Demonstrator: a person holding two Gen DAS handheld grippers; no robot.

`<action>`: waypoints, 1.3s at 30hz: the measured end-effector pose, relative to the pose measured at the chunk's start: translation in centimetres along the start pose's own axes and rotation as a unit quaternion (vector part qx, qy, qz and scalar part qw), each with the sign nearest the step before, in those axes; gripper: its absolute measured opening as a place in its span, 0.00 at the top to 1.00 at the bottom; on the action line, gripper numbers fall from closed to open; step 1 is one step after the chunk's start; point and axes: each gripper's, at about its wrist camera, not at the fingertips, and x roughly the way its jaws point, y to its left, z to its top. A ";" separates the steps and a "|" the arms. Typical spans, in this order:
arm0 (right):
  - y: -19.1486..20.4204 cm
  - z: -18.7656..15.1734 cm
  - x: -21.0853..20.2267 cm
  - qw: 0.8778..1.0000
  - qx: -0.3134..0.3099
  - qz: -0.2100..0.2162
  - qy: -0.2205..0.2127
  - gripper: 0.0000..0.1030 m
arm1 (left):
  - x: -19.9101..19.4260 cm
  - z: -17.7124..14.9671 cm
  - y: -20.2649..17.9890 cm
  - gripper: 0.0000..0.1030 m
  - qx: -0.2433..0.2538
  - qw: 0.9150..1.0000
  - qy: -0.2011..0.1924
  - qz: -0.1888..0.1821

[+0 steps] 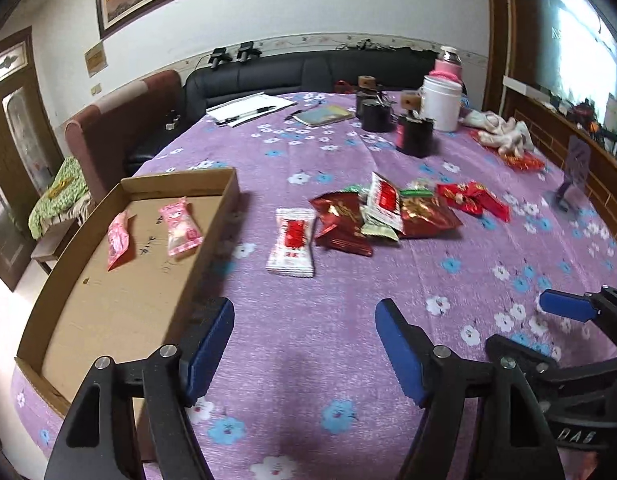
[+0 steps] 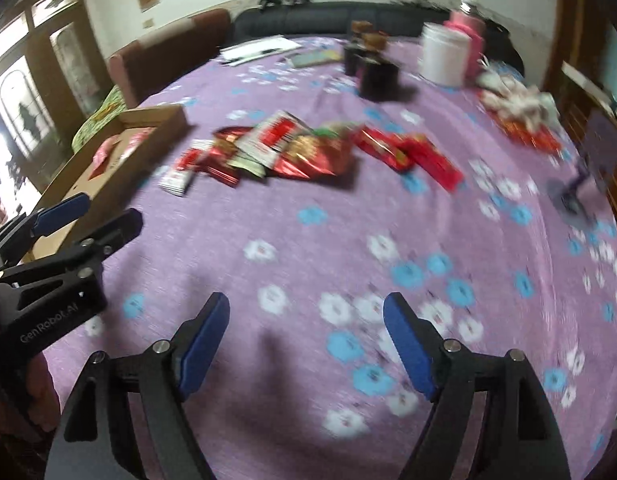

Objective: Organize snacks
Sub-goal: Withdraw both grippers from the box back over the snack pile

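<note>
A shallow cardboard box (image 1: 224, 200) lies at the left of the purple flowered tablecloth, with two pink snack packets (image 1: 180, 226) inside. A heap of red, white and green snack packets (image 1: 372, 216) lies mid-table, a white and red packet (image 1: 291, 242) nearest the box. My left gripper (image 1: 304, 344) hovers open over bare cloth short of the heap, nothing between its blue pads. My right gripper (image 2: 306, 340) is also open and empty over the cloth; the heap (image 2: 292, 152) lies farther off, blurred. Each gripper shows in the other's view, the right one (image 1: 568, 308) at lower right.
At the far side stand a white tub (image 1: 440, 102), a pink flask (image 1: 448, 65), dark jars (image 1: 414, 136), papers with a pen (image 1: 248, 110) and a notebook (image 1: 324, 115). White gloves (image 1: 504, 134) lie on red wrappers at right. A sofa and chair stand behind the table.
</note>
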 end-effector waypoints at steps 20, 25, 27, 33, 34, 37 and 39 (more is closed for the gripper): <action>-1.8 3.0 0.6 0.998 -0.049 -0.029 -0.028 0.24 | 3.9 2.1 1.4 0.25 -0.009 0.996 0.078 -0.040; -1.9 6.8 2.0 0.993 -0.104 -0.020 -0.053 0.23 | 6.2 4.7 2.7 0.25 -0.011 0.991 0.116 -0.065; -1.3 8.5 3.3 0.992 -0.116 -0.002 -0.043 0.23 | 7.1 5.6 2.7 0.25 -0.013 0.990 0.126 -0.067; 2.1 10.4 6.5 0.976 -0.214 0.002 -0.032 0.21 | 8.4 7.2 2.5 0.25 0.004 0.990 0.133 -0.041; 2.4 10.4 6.8 0.974 -0.223 0.005 -0.031 0.21 | 8.7 7.3 2.6 0.25 0.005 0.990 0.136 -0.041; 3.2 10.6 8.3 0.967 -0.253 0.015 -0.015 0.21 | 9.3 7.9 2.9 0.25 0.006 0.989 0.142 -0.047; 3.3 10.8 9.2 0.965 -0.261 0.022 -0.003 0.21 | 9.8 8.3 3.2 0.25 0.001 0.987 0.150 -0.054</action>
